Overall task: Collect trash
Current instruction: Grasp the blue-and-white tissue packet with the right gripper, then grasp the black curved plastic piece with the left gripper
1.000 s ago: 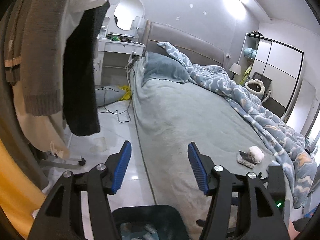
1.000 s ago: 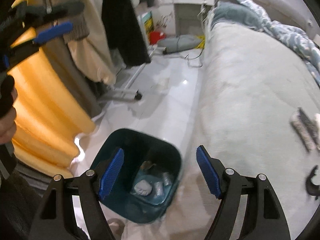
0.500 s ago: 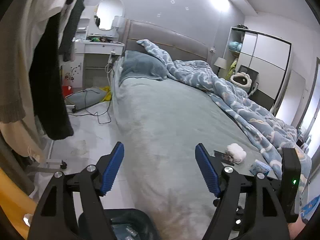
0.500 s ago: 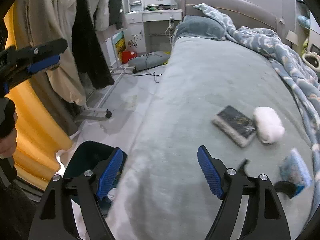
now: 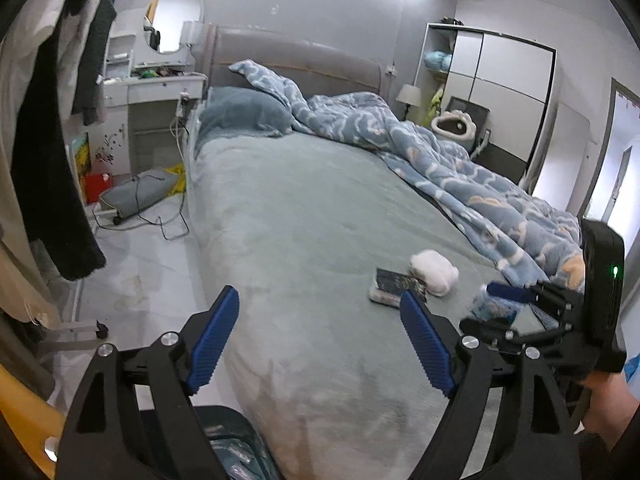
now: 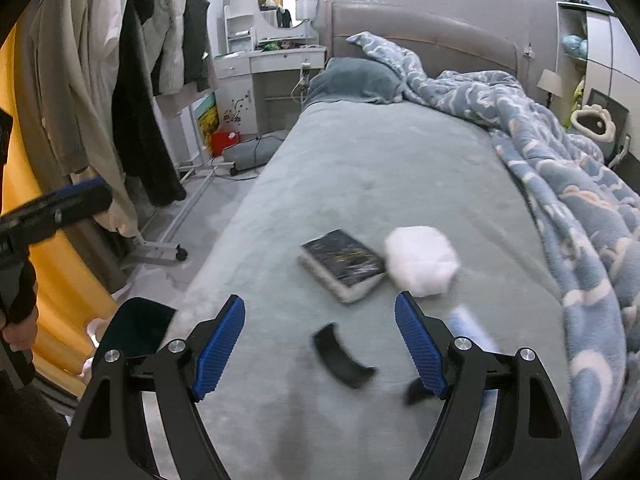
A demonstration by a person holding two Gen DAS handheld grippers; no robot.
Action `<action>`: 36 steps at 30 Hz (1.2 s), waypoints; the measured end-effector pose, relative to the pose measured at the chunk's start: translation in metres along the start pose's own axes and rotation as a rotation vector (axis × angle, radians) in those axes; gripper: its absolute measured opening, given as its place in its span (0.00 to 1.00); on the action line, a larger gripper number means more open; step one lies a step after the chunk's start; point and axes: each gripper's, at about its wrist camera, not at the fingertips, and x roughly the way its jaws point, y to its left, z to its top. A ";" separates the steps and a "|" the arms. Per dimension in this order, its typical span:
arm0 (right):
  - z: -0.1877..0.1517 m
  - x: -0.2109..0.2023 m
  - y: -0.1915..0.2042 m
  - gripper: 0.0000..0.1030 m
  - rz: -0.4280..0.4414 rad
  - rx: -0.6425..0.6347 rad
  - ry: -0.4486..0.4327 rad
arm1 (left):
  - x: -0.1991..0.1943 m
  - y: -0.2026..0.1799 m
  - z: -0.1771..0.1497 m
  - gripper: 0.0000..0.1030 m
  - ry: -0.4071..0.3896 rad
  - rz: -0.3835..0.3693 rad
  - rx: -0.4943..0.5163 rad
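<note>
Right gripper [image 6: 320, 344] fingers spread, empty, over black curved scrap [image 6: 343, 356] near bed [image 6: 360, 168] foot edge; approach best centred. Left gripper [image 5: 320, 340] likewise spread, empty.

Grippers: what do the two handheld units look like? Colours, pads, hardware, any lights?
Both match: the left gripper and right gripper have matte black angular frames with triangular cut-outs, silver round bolt heads at the pivots, and jaws lined with ribbed blue pads. Seen from the left wrist view, the right unit carries a black box with a small green LED. No cables visible.
</note>
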 end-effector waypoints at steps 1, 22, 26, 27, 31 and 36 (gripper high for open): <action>-0.001 -0.001 -0.006 0.76 -0.013 -0.010 -0.001 | 0.002 -0.004 -0.003 0.83 0.004 -0.002 0.011; -0.024 -0.005 -0.087 0.55 0.017 -0.024 -0.004 | 0.055 -0.064 -0.024 0.86 0.115 -0.112 0.062; -0.026 0.000 -0.091 0.48 0.034 -0.039 0.008 | 0.066 -0.077 -0.030 0.86 0.149 -0.135 0.099; -0.027 0.001 -0.092 0.47 0.035 -0.044 0.013 | 0.068 -0.081 -0.032 0.86 0.154 -0.139 0.108; -0.029 0.007 -0.096 0.41 0.037 -0.052 0.028 | 0.076 -0.095 -0.038 0.86 0.172 -0.154 0.151; -0.034 0.013 -0.099 0.29 0.040 -0.066 0.050 | 0.086 -0.105 -0.044 0.86 0.199 -0.165 0.170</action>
